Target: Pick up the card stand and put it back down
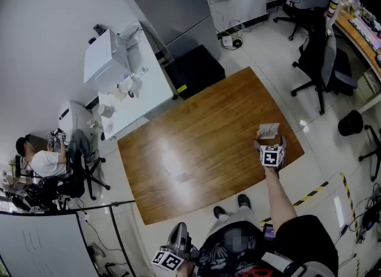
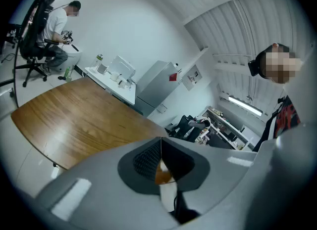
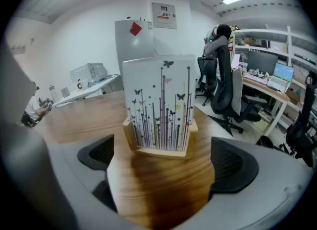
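Card stand (image 3: 159, 108) stood upright on brown table (image 1: 196, 145), right gripper (image 3: 162, 163) at its 6 o'clock, jaws spread wide, left gripper (image 2: 159, 162) jaws pressed together, office chair (image 1: 324, 61) past table's 2 o'clock corner.

**A:** What surrounds the brown wooden worktop (image 1: 196, 145) on my feed?

**B:** On my head camera, a white desk (image 1: 140, 85) stands just beside its far-left corner, and a white machine (image 1: 101, 55) sits on that desk. A black box (image 1: 194, 70) rests on the floor next to the desk.

**A:** Do I have anyone in view?

**B:** I see one person (image 1: 47, 162) seated at the far left. A black office chair (image 1: 321, 61) stands at the upper right, and yellow-black striped tape (image 1: 312, 193) runs across the floor near me.
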Tool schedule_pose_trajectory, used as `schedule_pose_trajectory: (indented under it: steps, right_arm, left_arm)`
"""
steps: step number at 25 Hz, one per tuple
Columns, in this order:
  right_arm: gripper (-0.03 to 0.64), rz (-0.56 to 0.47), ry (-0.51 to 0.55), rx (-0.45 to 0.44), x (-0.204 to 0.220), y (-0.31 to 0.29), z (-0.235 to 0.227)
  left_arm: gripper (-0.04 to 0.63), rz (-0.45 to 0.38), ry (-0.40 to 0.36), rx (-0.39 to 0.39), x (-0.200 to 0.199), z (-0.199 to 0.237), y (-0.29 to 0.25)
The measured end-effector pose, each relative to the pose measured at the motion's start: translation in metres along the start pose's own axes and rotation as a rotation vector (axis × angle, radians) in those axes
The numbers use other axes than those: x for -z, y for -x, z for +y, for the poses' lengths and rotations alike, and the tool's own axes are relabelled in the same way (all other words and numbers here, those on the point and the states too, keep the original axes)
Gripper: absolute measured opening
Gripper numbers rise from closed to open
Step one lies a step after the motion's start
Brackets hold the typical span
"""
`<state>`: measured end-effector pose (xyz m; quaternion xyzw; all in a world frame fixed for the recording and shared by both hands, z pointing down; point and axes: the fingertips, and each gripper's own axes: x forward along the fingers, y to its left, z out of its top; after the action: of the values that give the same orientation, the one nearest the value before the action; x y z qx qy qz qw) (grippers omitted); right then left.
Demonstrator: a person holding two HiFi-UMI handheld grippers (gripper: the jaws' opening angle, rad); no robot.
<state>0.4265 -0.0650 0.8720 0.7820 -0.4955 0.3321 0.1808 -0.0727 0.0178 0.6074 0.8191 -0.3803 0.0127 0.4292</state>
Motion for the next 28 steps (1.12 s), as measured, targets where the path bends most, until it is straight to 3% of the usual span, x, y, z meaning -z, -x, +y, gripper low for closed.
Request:
schedule_pose_trajectory:
  steps: [3, 8, 9, 12, 15, 22, 28]
  right_arm:
    - [0.58, -0.005, -0.006, 0.005, -0.011, -0.008, -0.001]
    - [0.58, -0.019, -0.1, 0.045, -0.021, -0.036, -0.003]
    - [0.548, -0.019, -0.086, 0.054, -0.021, -0.038, -0.004]
    - [0.537, -0.012, 0.001, 0.045, -0.019, -0.031, 0.004]
    - [0.535, -0.081, 0.025, -0.015, -0.018, -0.01, 0.014]
    - [0.535, -0.299, 0.149, -0.177, -0.096, 0.125, 0.071]
    - [0.535, -0.325, 0.278, -0.314, -0.14, 0.241, 0.119]
  left_arm:
    - [0.0, 0.023, -0.002, 0.004, -0.001, -0.002, -0.01]
    - [0.0, 0.063, -0.017, 0.014, 0.006, -0.009, -0.022]
    - [0.0, 0.072, -0.022, 0.016, 0.008, -0.011, -0.023]
    - [0.0, 0.081, -0.028, 0.02, 0.012, -0.012, -0.024]
    - [0.0, 0.068, -0.027, 0.027, 0.011, -0.013, -0.023]
    - [0.0, -0.041, -0.08, 0.022, -0.023, -0.007, -0.021]
    - [0.0, -0.189, -0.05, 0.035, -0.058, 0.01, -0.002]
